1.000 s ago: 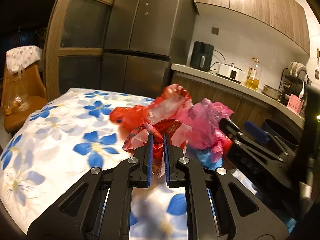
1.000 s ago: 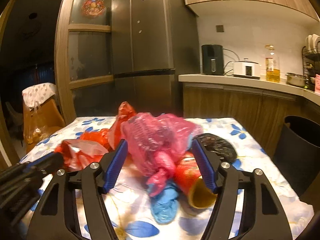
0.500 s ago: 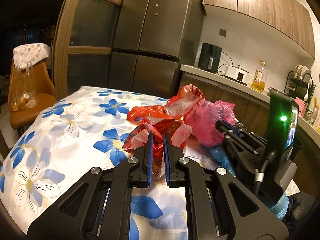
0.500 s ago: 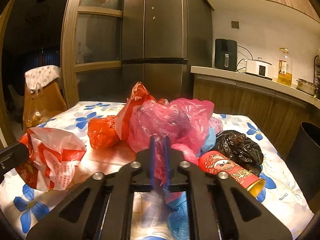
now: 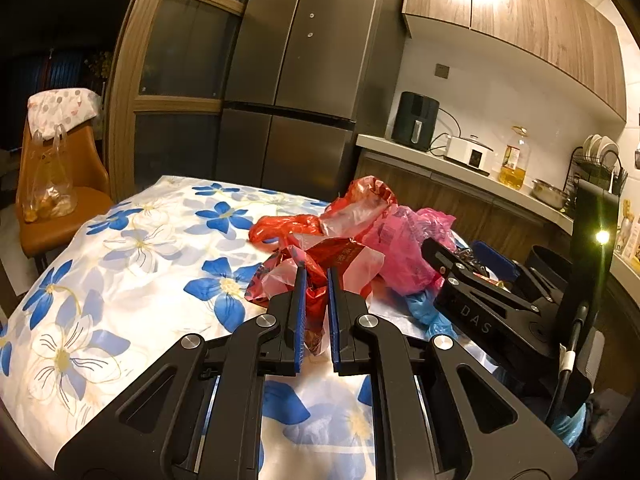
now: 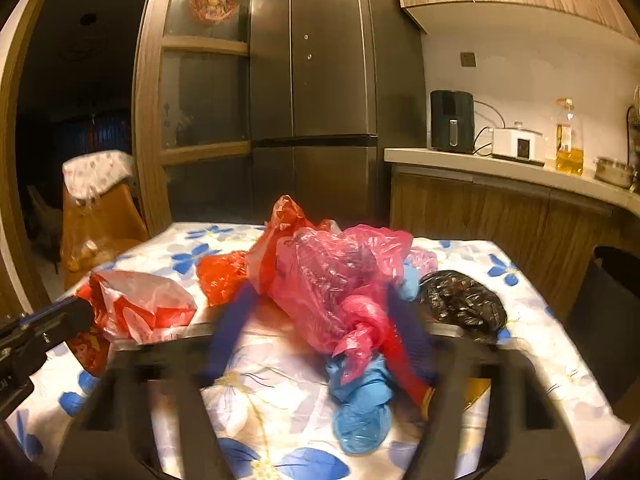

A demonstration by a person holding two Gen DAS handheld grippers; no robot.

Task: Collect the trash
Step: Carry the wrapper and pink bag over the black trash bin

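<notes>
A pile of plastic trash lies on the flowered table (image 5: 120, 264). My left gripper (image 5: 316, 274) is shut on a crumpled red-and-white bag (image 5: 352, 256), which the right wrist view shows at the left (image 6: 140, 304). My right gripper (image 6: 320, 316) is blurred and its jaws are opening. The knotted pink bag (image 6: 340, 276) sits between its blue pads (image 6: 234, 324), which do not press on it. Under the pink bag are a blue bag (image 6: 360, 408) and a red tube (image 6: 404, 364). A black bag (image 6: 460, 304) lies to the right and an orange-red bag (image 6: 224, 276) to the left.
A black bin (image 6: 608, 308) stands off the table's right edge. An orange chair (image 5: 52, 208) with a clear bag on it is at the far left. Behind are the fridge (image 6: 332, 120) and a counter (image 6: 520, 172) with appliances and an oil bottle.
The right jaws stood wide, closed together in front of the pink bag, and now stand wide again around it. The left gripper kept its hold on the red-and-white bag and shifted slightly.
</notes>
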